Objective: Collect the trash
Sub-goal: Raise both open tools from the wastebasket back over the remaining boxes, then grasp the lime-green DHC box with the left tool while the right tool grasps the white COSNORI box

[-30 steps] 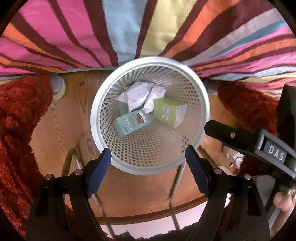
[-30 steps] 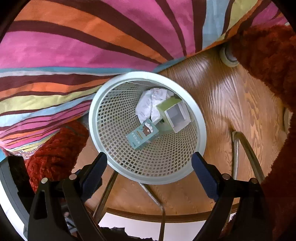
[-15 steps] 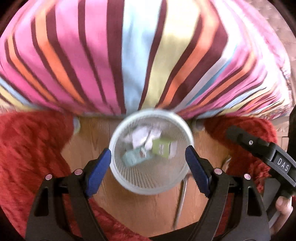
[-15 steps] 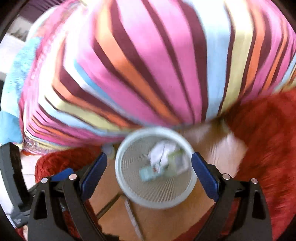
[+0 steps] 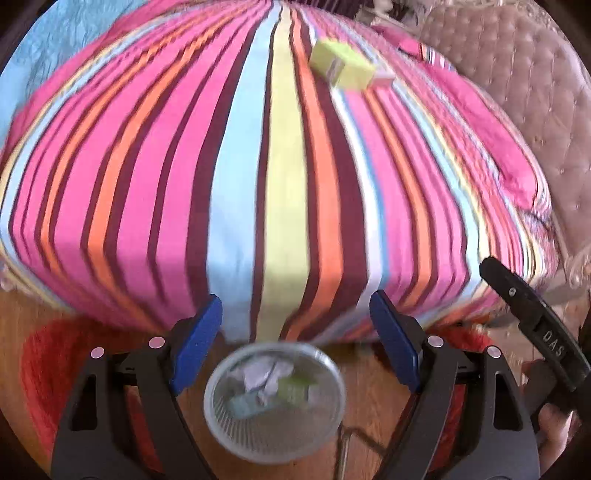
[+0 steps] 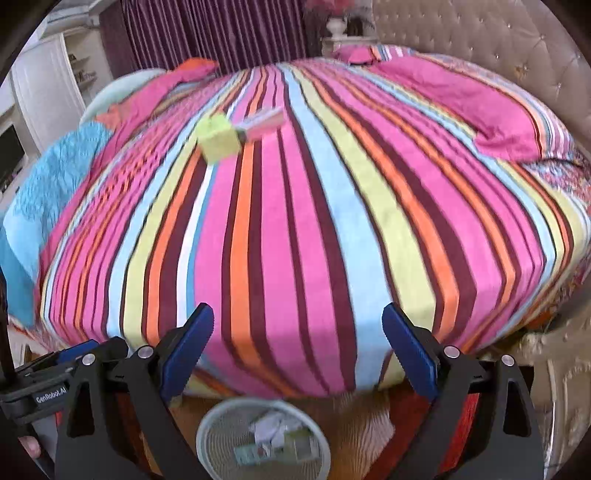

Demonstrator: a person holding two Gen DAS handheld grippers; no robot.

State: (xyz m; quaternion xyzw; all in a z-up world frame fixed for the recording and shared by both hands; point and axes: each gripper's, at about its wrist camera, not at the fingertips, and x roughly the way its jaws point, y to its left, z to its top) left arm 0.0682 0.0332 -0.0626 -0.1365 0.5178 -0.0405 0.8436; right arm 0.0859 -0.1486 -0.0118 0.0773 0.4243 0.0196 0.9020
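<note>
- The left gripper (image 5: 295, 345) has black plastic arms tipped with ribbed blue pads; its fingers (image 5: 195, 341) stand wide apart with nothing between them.
- The right gripper (image 6: 297, 356) is of the same make, and its fingers (image 6: 186, 347) are spread wide too, gripping nothing.
- Below and between the left fingers stands the wastebasket (image 5: 275, 400), round, pale, with lattice plastic walls, on a glossy wooden floor (image 5: 369, 373).
- Inside it lie crumpled white paper (image 5: 264, 374), a green carton (image 5: 295, 387) and a teal carton (image 5: 243, 404), all blurred.
- Ahead of both pairs of fingers spreads a bed under a smooth striped cover (image 5: 280, 177) in pink, maroon, orange, yellow and pale blue.
- Far beyond the fingertips, on top of that cover, lies a yellow-green box (image 5: 340, 68), with a flat pink box (image 6: 264, 122) just beside it.
- A shaggy red rug (image 5: 55, 369) lies outside the left finger of the left gripper.
- Only the left wrist view shows the red rug's fuzzy pile clearly and the right gripper's black arm at its right edge.
- Only the right wrist view shows pleated purple curtains (image 6: 221, 33), a quilted turquoise blanket (image 6: 48, 184), a pink pillow (image 6: 491, 122) and white carved furniture.
- A tufted, buttoned headboard (image 6: 498, 44) appears in both.
</note>
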